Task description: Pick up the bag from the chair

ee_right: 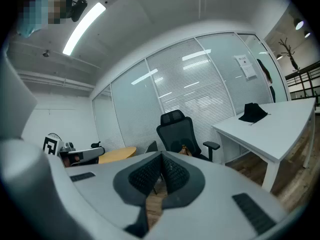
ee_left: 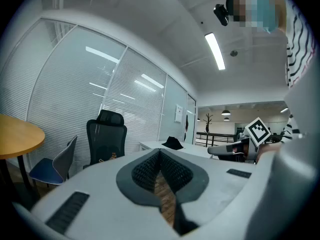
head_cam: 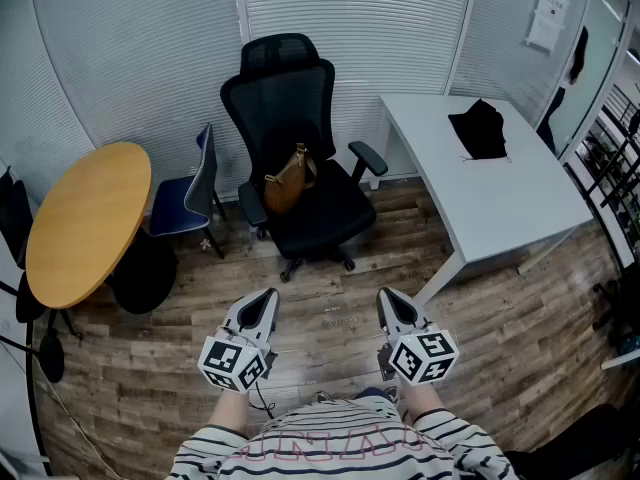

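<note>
A brown bag [head_cam: 288, 181] leans upright against the back of a black office chair [head_cam: 300, 158] in the middle of the head view. Only its top shows in the left gripper view [ee_left: 113, 156] and the right gripper view [ee_right: 183, 148]. My left gripper [head_cam: 266, 304] and right gripper [head_cam: 389, 304] are held low near my body, well short of the chair. Both are shut with nothing between the jaws. The left gripper [ee_left: 160, 156] and the right gripper [ee_right: 161, 160] each point toward the chair.
A round wooden table [head_cam: 88, 218] stands at the left with a blue-grey chair [head_cam: 192, 193] beside it. A white desk [head_cam: 490, 183] at the right carries a black cloth item [head_cam: 479, 130]. Wood flooring [head_cam: 320, 288] lies between me and the chair.
</note>
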`<state>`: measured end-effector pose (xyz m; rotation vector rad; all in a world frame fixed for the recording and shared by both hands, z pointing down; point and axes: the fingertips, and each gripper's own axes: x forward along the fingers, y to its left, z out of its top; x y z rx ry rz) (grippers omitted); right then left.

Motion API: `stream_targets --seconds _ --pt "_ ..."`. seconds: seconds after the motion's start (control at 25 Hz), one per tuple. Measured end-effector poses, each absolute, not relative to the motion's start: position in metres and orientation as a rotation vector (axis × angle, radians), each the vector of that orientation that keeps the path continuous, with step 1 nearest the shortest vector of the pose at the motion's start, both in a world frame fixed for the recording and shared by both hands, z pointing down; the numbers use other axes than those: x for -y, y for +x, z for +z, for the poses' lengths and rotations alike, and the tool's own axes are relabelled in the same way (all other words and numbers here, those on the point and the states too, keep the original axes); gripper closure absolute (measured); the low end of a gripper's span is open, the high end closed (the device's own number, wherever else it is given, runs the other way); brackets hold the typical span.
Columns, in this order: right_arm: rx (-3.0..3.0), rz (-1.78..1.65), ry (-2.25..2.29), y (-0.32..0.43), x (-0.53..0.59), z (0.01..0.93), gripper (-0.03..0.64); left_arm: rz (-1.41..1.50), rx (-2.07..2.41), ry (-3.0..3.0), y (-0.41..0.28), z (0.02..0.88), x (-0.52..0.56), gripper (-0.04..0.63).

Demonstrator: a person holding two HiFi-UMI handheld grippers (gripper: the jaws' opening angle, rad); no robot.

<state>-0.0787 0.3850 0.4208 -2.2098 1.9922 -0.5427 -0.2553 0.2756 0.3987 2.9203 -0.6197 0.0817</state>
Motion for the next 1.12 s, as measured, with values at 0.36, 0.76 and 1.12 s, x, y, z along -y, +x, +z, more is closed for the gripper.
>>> stream_targets --seconds 0.36,0.76,1.12 --pt "-2.03 -0.599 -2.188 -0.069 -0.365 0.437 0.513 0.179 0.619 2.873 -0.237 0.428 -0.253 0.375" --pt "-2.038 -0.653 -2.146 0.016 -0.294 0.438 0.41 0.226 0.762 2.805 -0.197 0.432 -0.184 0.357" --pt "-2.167 -0.682 -2.055 0.099 -0.204 0.44 0.41 0.171 0.999 2.747 -0.133 0.422 -0.109 0.357"
